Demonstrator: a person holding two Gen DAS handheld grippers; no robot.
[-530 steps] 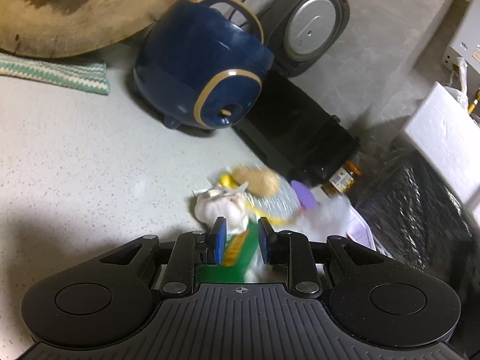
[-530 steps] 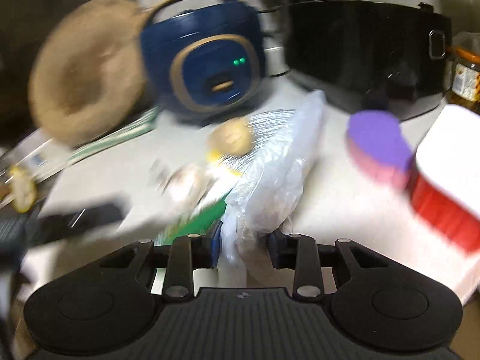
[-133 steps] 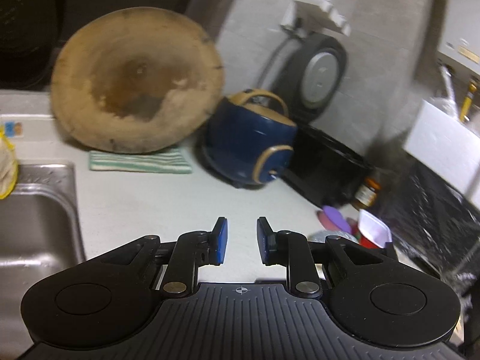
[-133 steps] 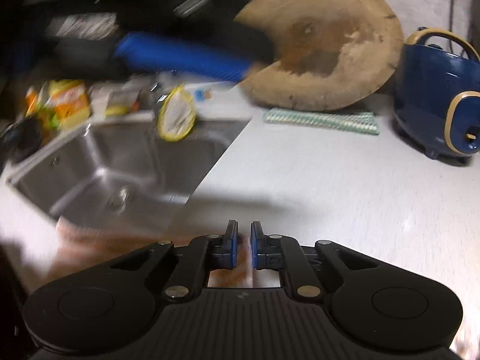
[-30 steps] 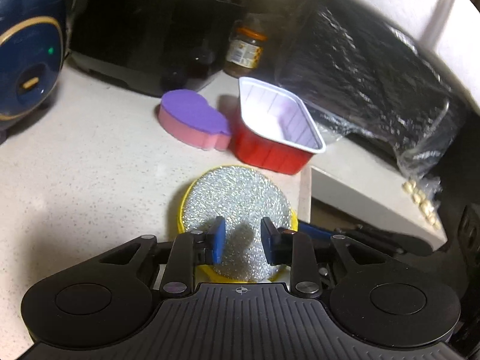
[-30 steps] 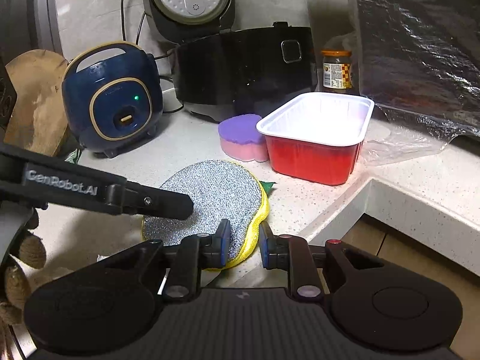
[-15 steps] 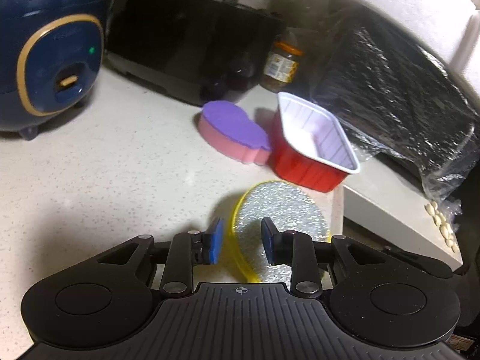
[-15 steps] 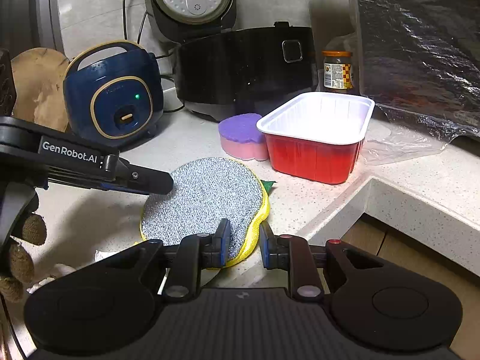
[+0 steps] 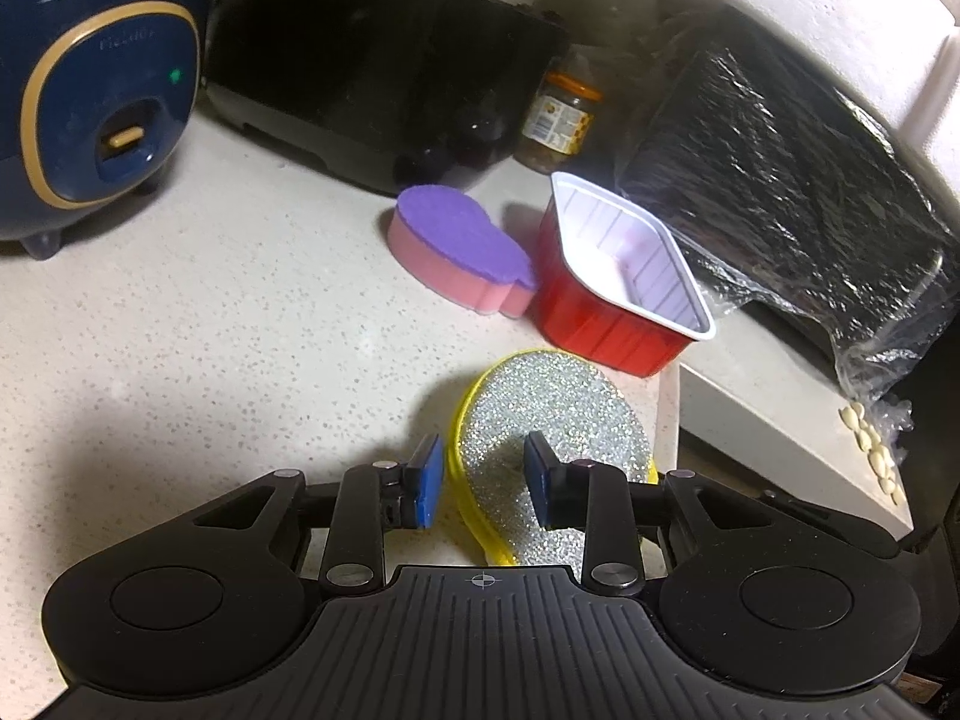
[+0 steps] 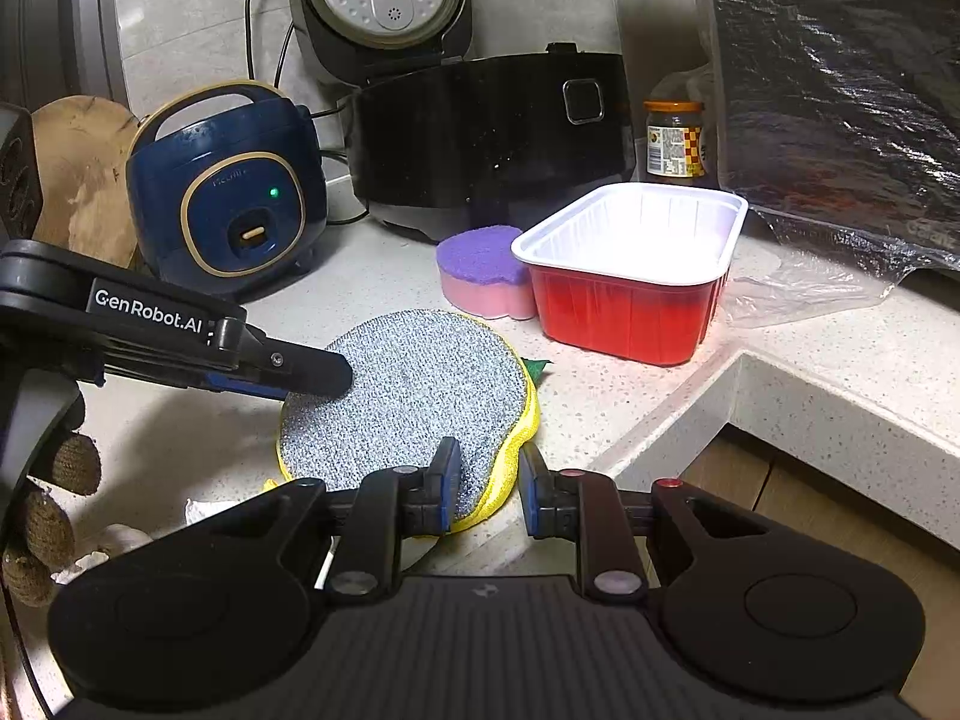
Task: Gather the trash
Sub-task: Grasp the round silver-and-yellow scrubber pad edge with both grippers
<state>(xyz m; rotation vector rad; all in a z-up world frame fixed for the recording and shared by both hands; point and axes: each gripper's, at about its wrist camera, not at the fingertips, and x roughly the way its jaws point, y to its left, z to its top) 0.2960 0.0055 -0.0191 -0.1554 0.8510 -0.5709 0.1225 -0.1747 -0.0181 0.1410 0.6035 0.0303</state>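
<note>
left claw (image 9: 483, 477): jaws parted | right claw (image 10: 487, 489): jaws parted

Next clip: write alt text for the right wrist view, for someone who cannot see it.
The open right gripper straddles the near edge of a round silver-and-yellow scouring pad lying on a speckled countertop, while the left gripper reaches over the pad's far left edge. Behind sit a purple-and-pink sponge, a red plastic tray with white lining and a navy rice cooker.

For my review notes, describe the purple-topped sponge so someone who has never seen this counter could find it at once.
Find the big black rice cooker at the back of the speckled counter. Just in front of it, pressed against the left side of the red tray, sits the sponge. Unlike the flat, glittery round scouring pad nearer the edge, it is thick, pink-sided and purple on top.
</note>
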